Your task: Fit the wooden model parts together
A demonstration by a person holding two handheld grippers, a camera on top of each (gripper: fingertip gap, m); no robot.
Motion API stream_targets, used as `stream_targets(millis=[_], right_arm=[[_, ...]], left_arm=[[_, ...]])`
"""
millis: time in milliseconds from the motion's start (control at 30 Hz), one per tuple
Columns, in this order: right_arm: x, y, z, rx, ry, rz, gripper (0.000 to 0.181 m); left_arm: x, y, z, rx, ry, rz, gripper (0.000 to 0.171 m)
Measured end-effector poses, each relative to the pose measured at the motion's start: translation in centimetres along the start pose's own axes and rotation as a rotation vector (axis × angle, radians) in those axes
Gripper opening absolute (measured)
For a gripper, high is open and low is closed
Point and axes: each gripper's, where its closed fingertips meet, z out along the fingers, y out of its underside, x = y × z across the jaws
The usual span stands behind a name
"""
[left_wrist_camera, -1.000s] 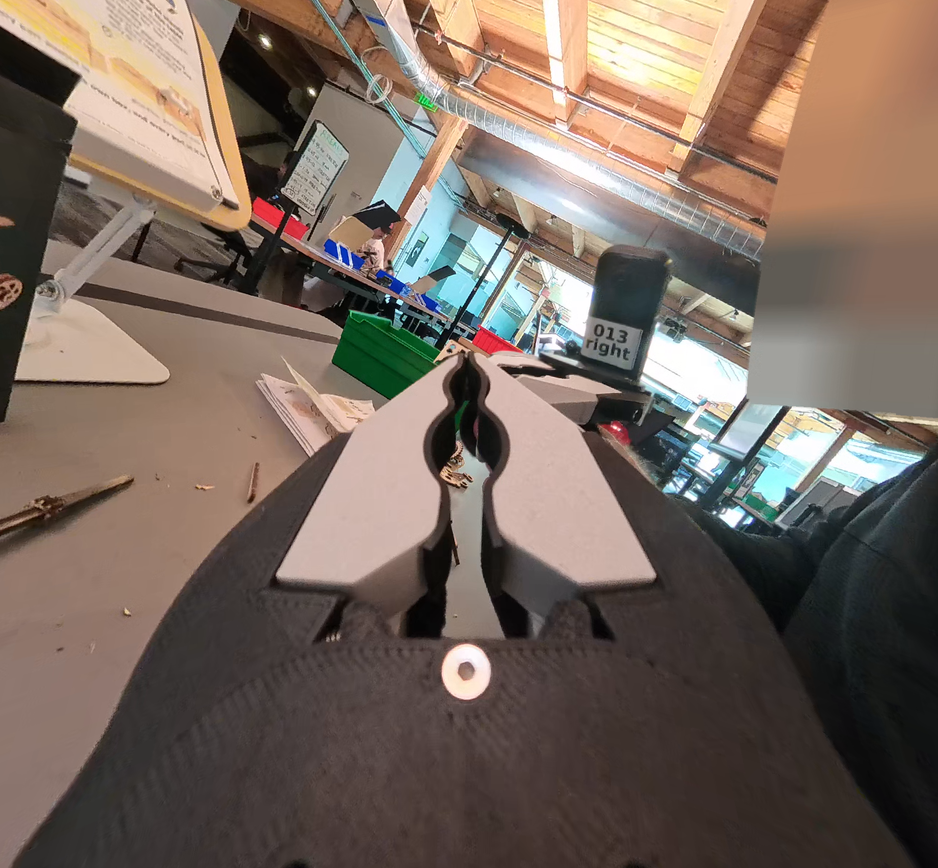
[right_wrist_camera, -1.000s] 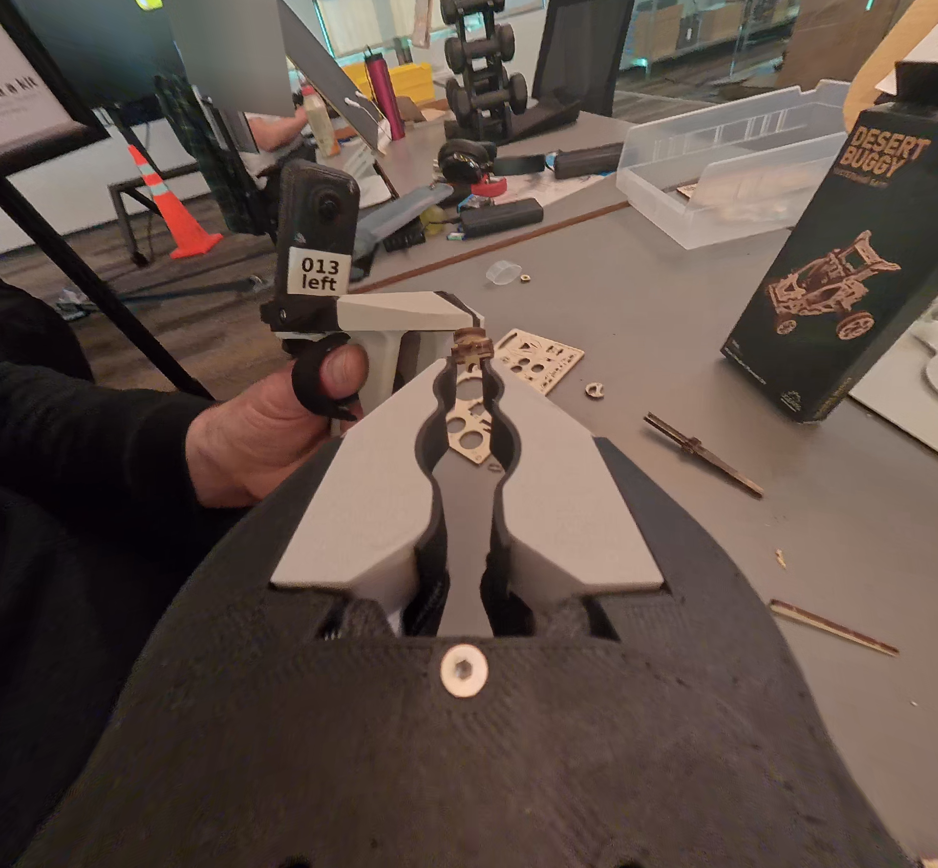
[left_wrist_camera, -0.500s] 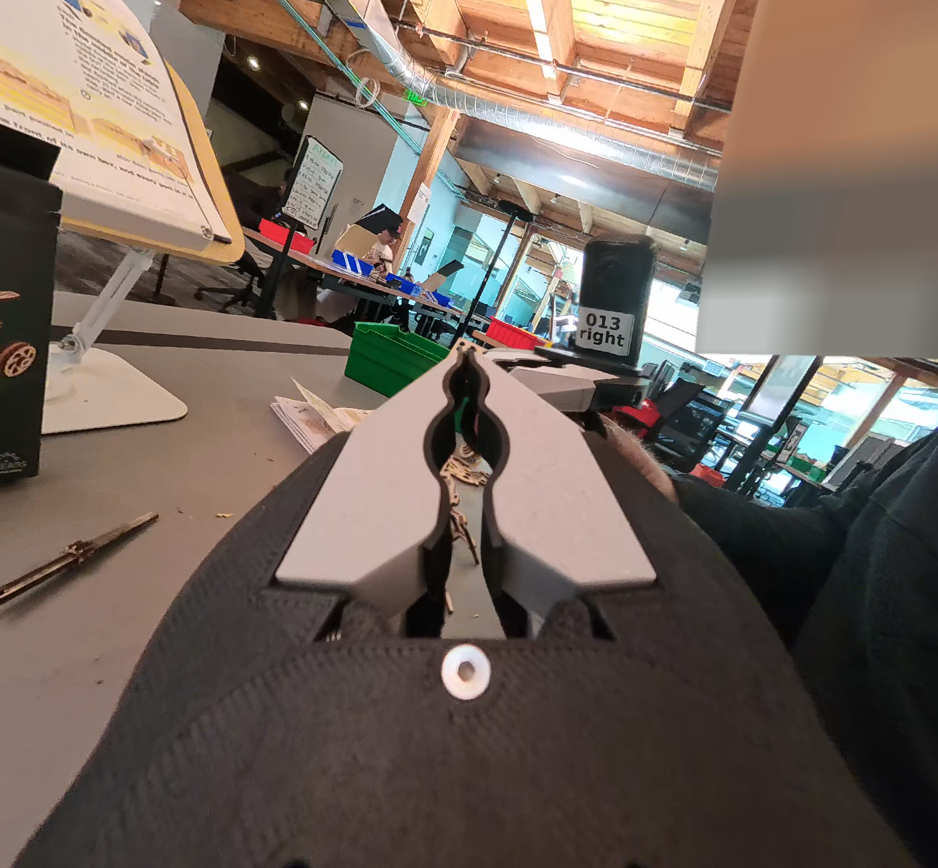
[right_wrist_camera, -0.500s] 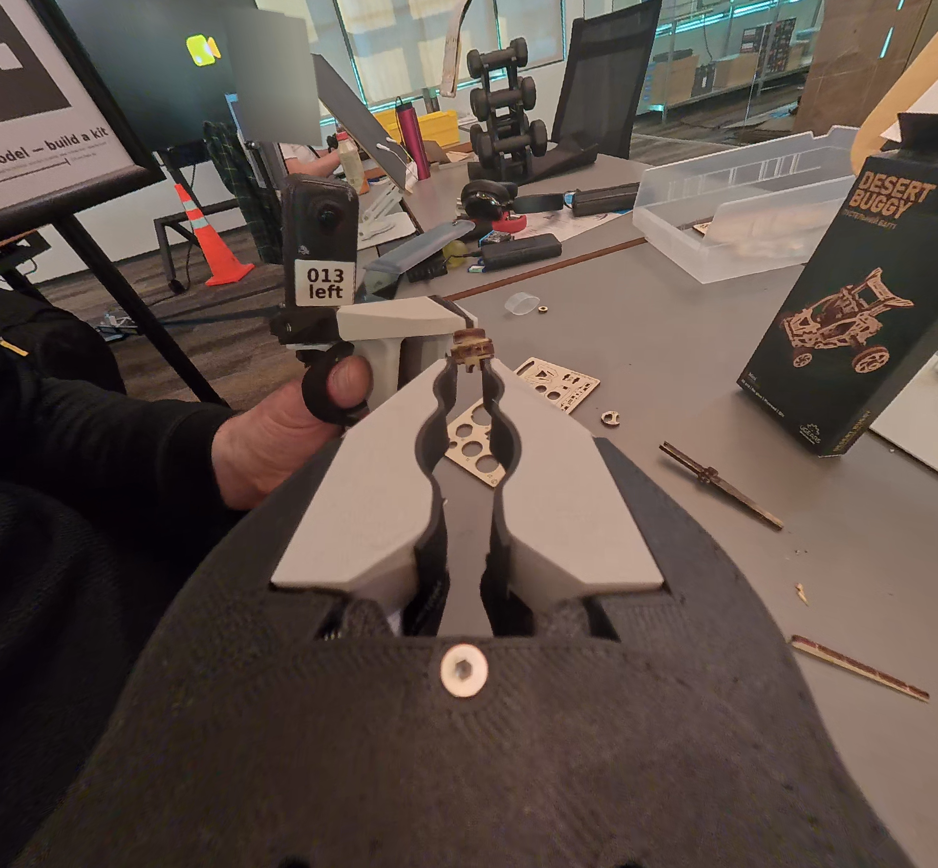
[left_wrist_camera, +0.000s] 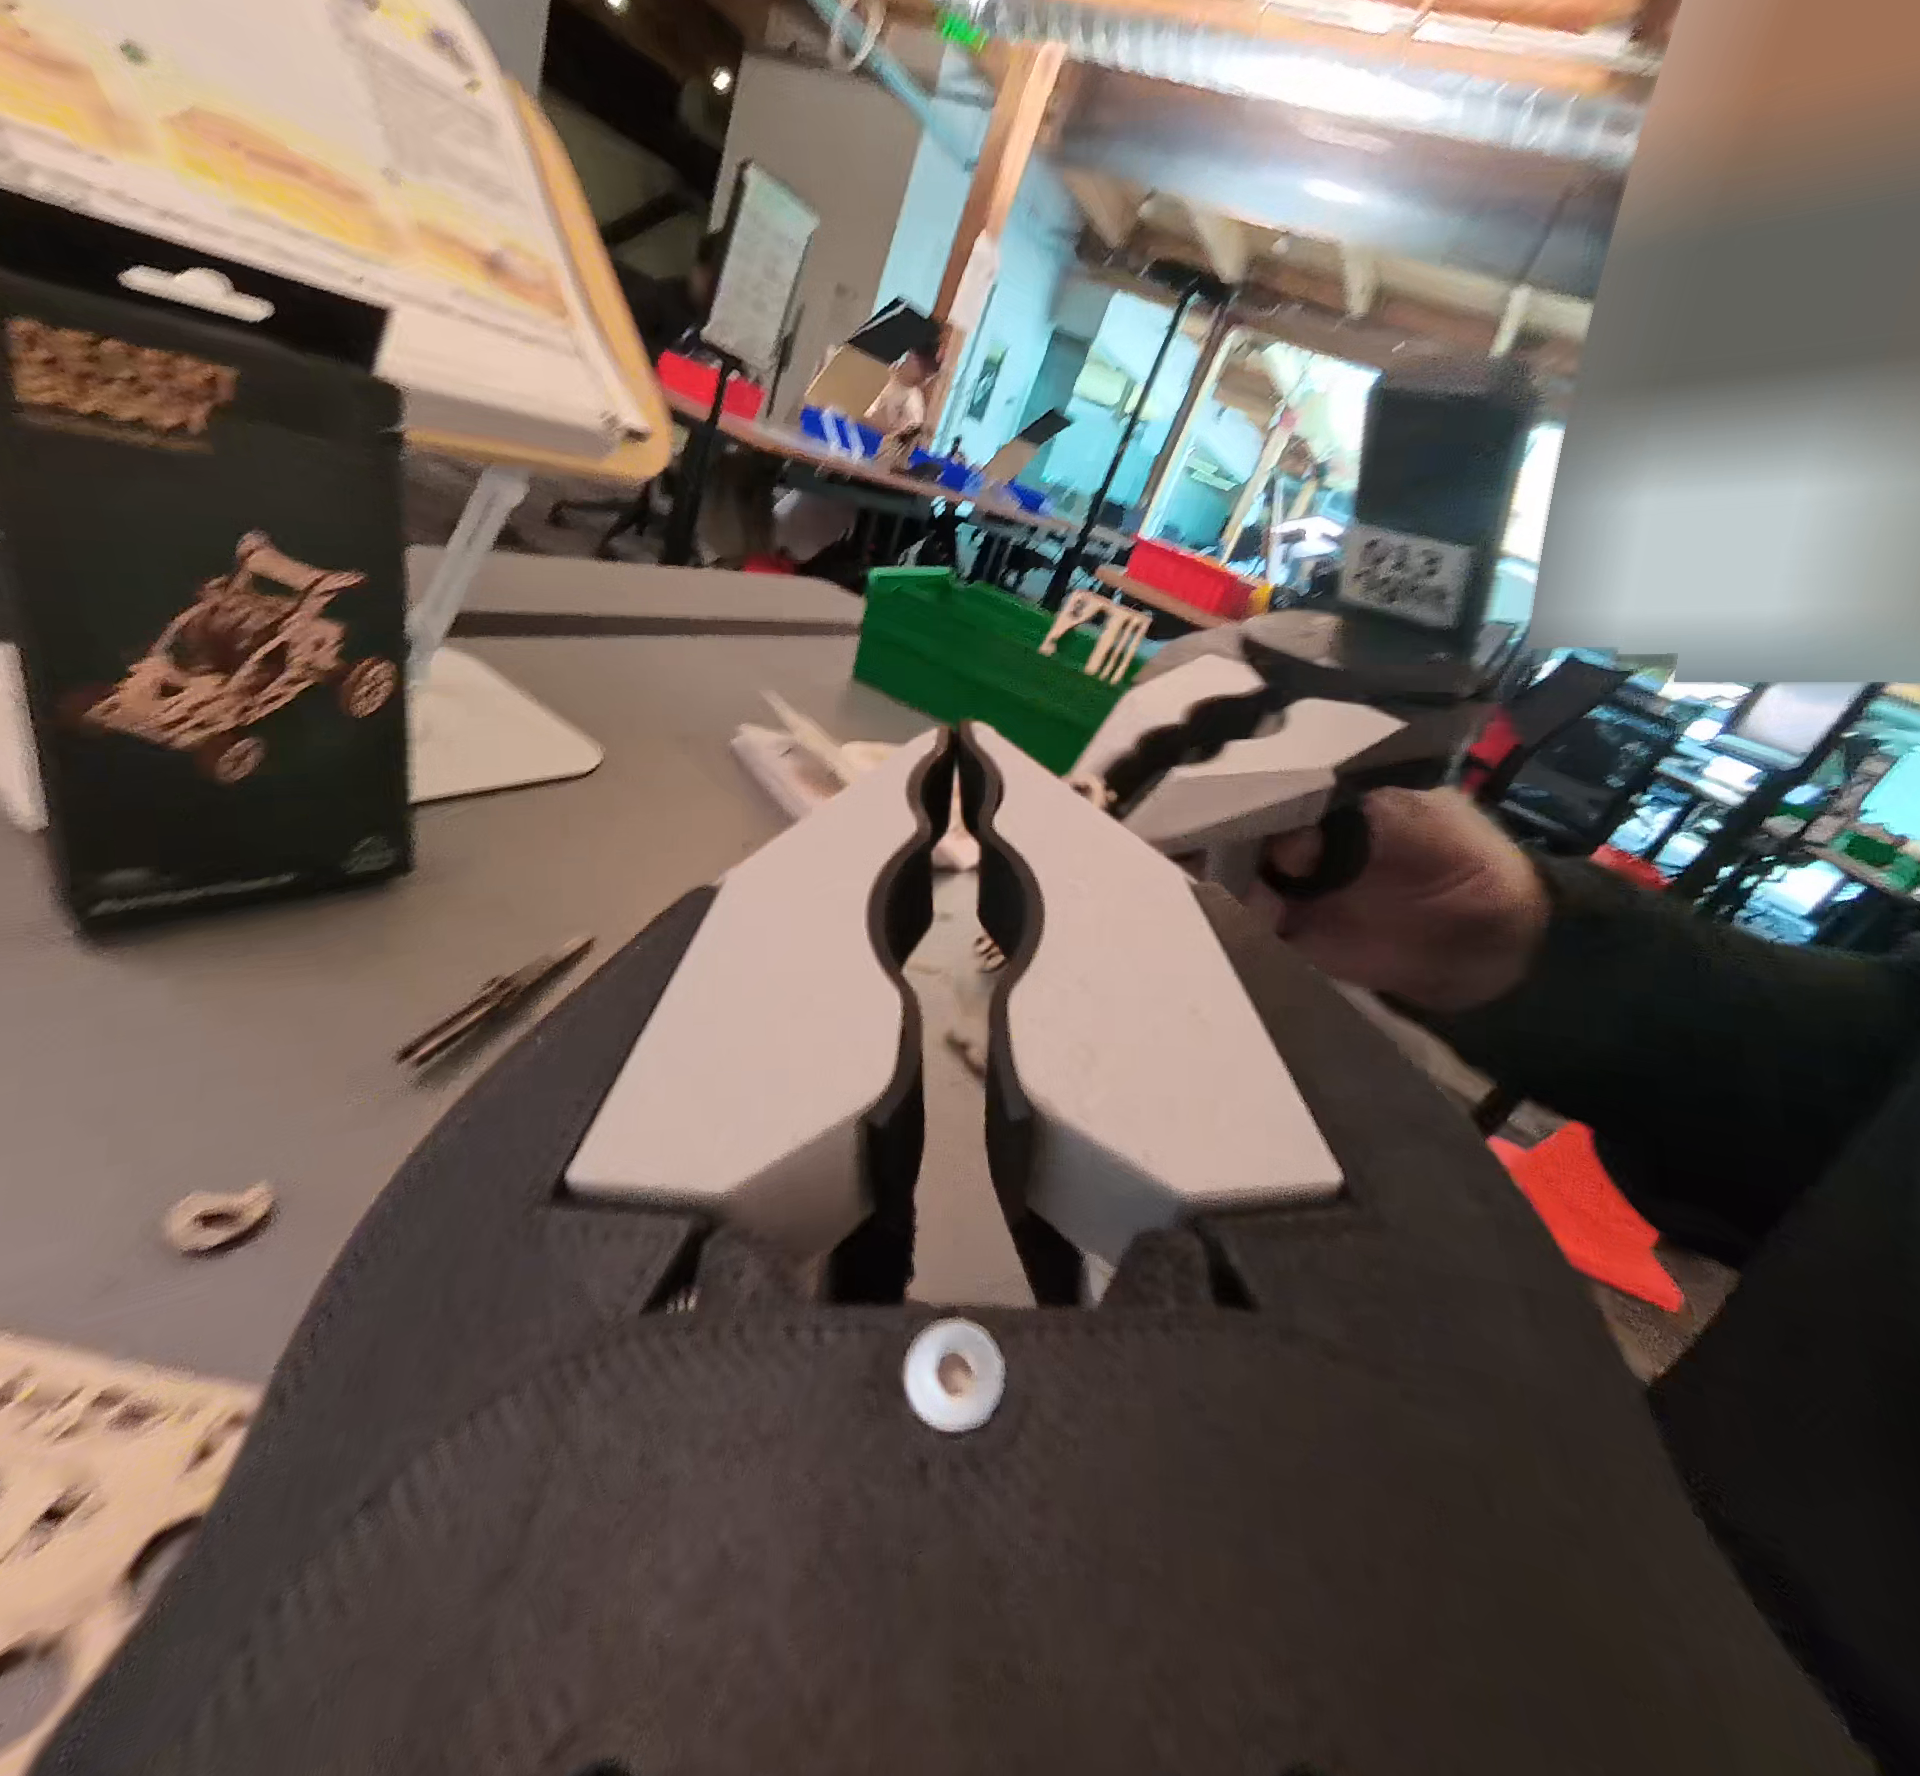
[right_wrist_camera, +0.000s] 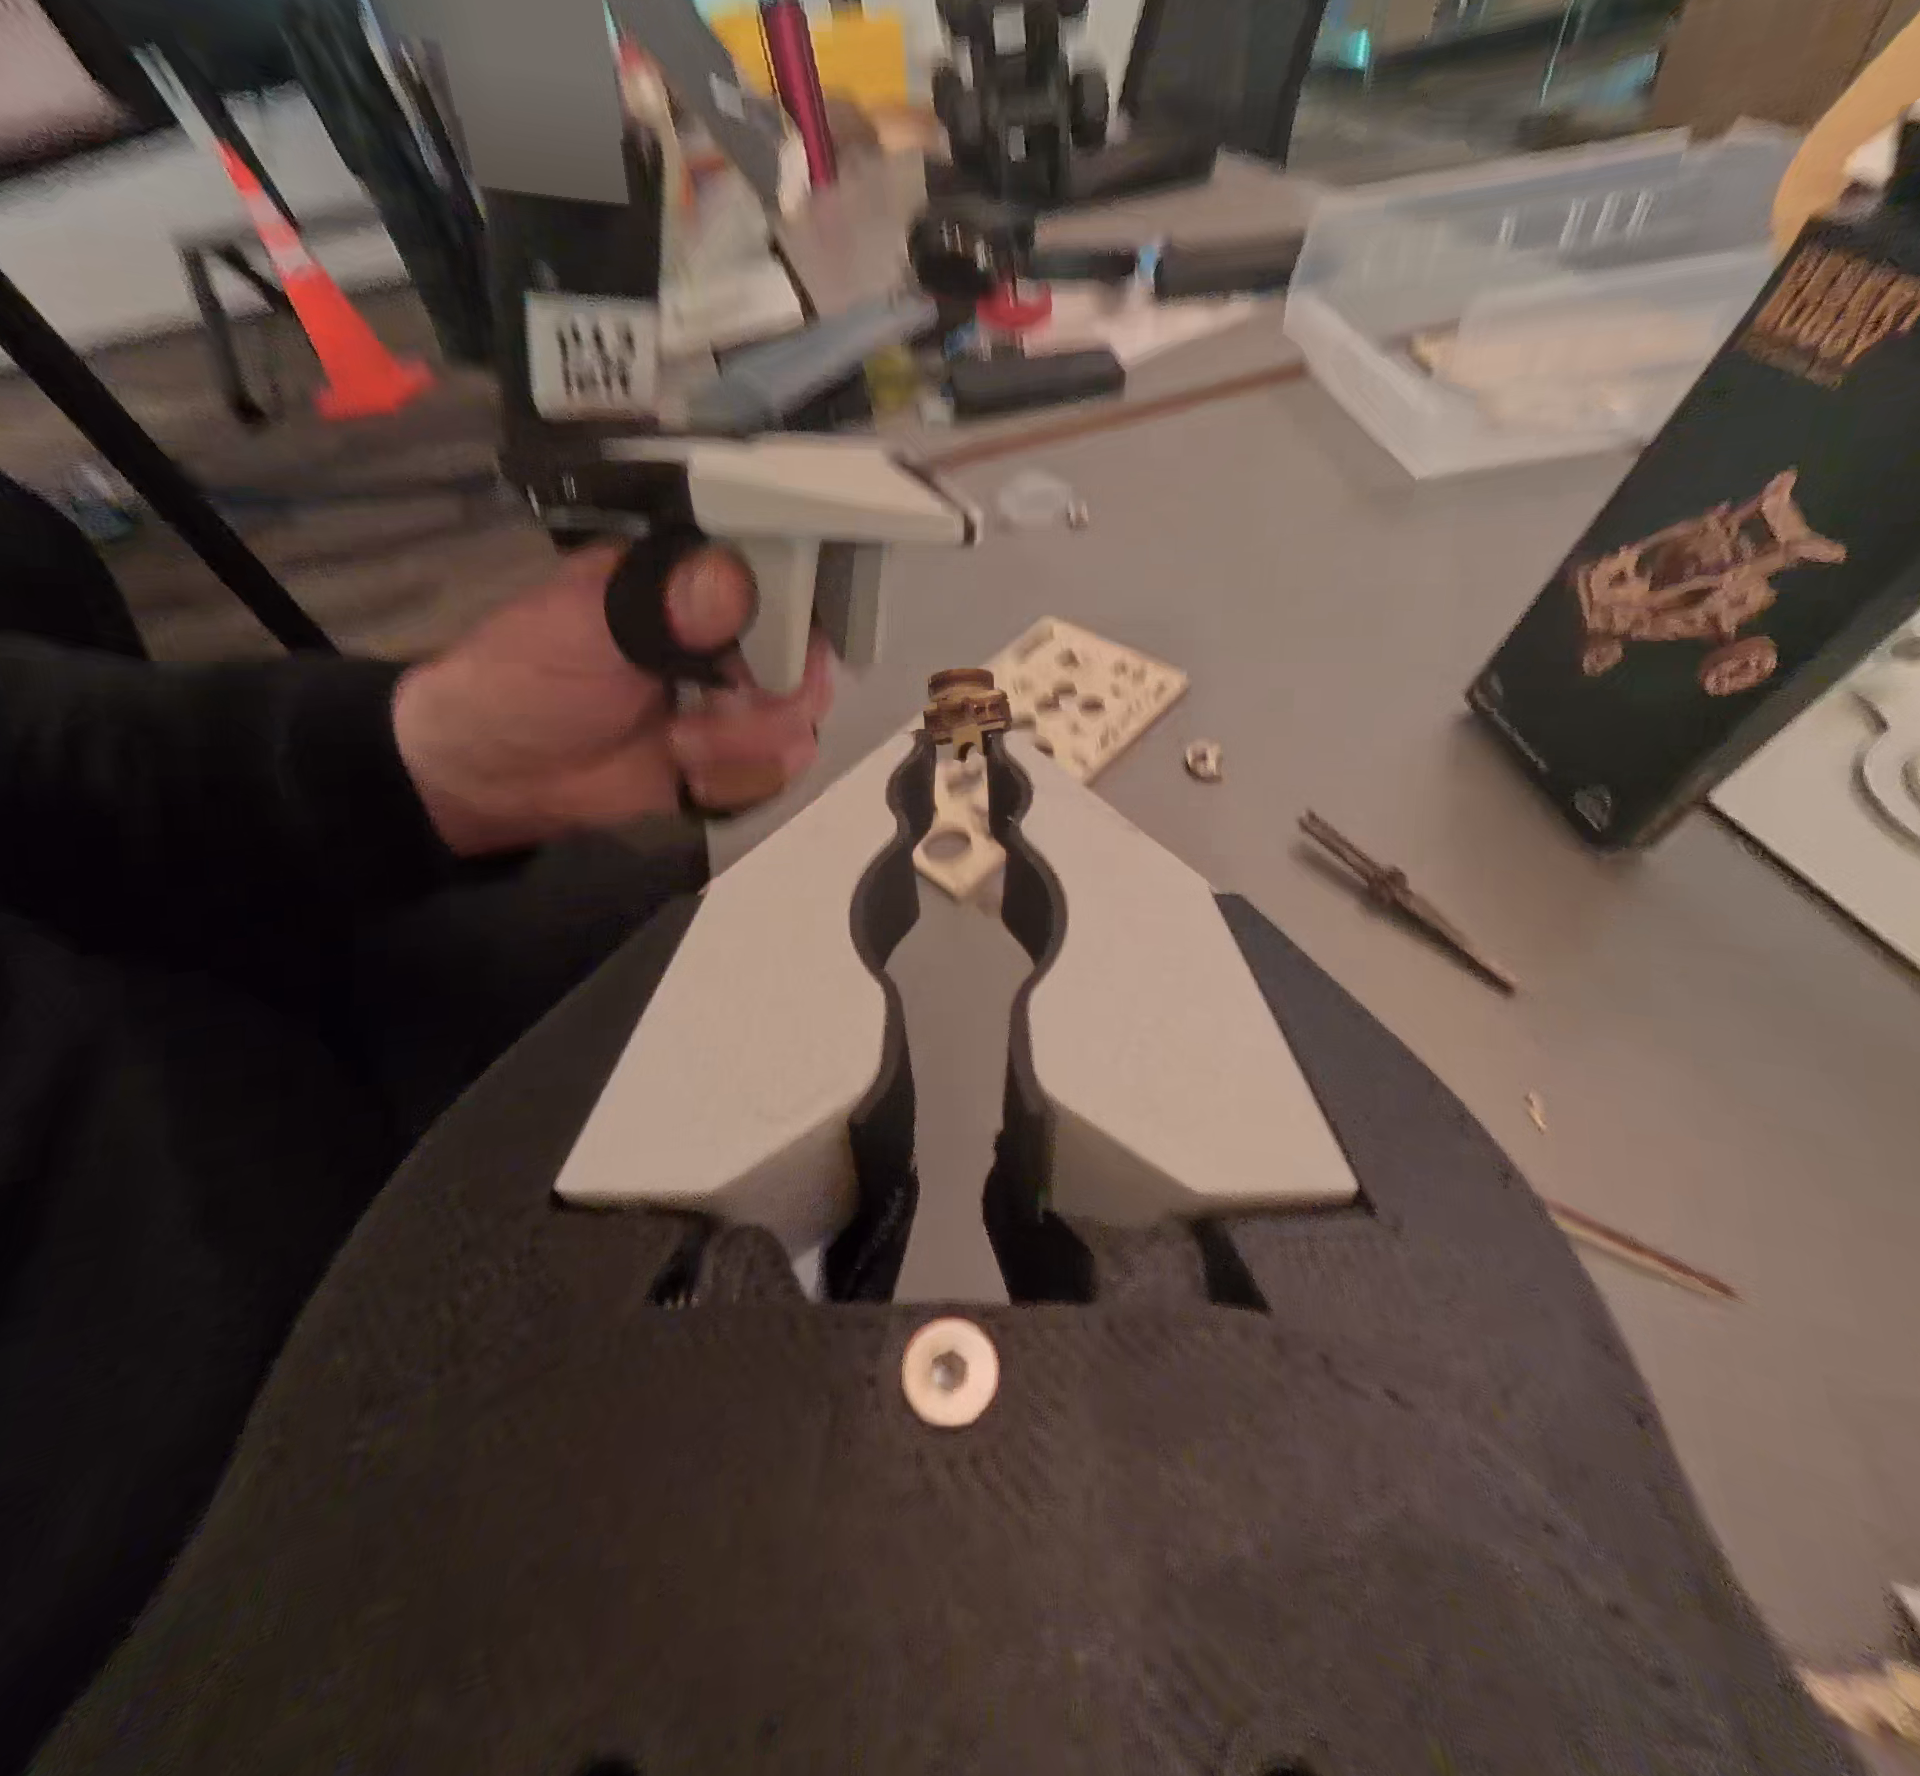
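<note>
My right gripper (right_wrist_camera: 966, 739) is shut on a small brown wooden assembly (right_wrist_camera: 968, 710) that sticks up from its tips, held above the grey table (right_wrist_camera: 1351, 1103). My left gripper (left_wrist_camera: 956, 739) is shut with nothing visible between its tips. In the right wrist view it (right_wrist_camera: 961, 521) hovers behind and left of the held part, apart from it, gripped by a hand (right_wrist_camera: 582, 718). The right gripper also shows in the left wrist view (left_wrist_camera: 1101, 776), just to the right. A punched wooden parts sheet (right_wrist_camera: 1091, 698) lies under the right gripper's tips.
A black kit box (right_wrist_camera: 1704, 583) stands on the right, also in the left wrist view (left_wrist_camera: 208, 604). On the table lie a wooden ring (right_wrist_camera: 1202, 758), thin sticks (right_wrist_camera: 1392, 885), a green bin (left_wrist_camera: 966, 656), a clear bin (right_wrist_camera: 1538, 355) and an instruction board on a stand (left_wrist_camera: 312, 116). Tip to tip, the grippers are about 5 cm apart.
My left gripper has pulled away from the held wooden assembly and tilted down toward the table. The right gripper still holds the assembly. Both views are blurred by motion.
</note>
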Motion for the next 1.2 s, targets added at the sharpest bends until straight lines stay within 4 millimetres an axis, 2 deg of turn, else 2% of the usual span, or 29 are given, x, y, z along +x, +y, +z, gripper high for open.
stream_targets(millis=[167,267,533,800,1200], right_arm=[[1.7,6.6,0.6,-0.503,0.113,-0.213,0.007],[2.5,9.5,0.4,-0.748,0.127,-0.283,0.007],[2.8,14.2,1.0,-1.228,0.005,-0.346,0.007],[2.3,16.1,2.0,-1.387,-0.062,-0.409,0.007],[0.8,15.1,3.0,-1.261,-0.137,-0.324,0.015]], left_arm=[[-4.6,1.0,-2.4,-0.102,-0.141,-0.005,0.000],[-6.3,1.3,-3.6,-0.139,-0.184,-0.019,0.000],[-8.2,1.8,-5.6,-0.166,-0.218,-0.064,0.000],[-9.3,1.8,-6.6,-0.144,-0.220,-0.111,0.000],[-9.7,2.7,-6.8,-0.167,-0.200,-0.156,0.001]])
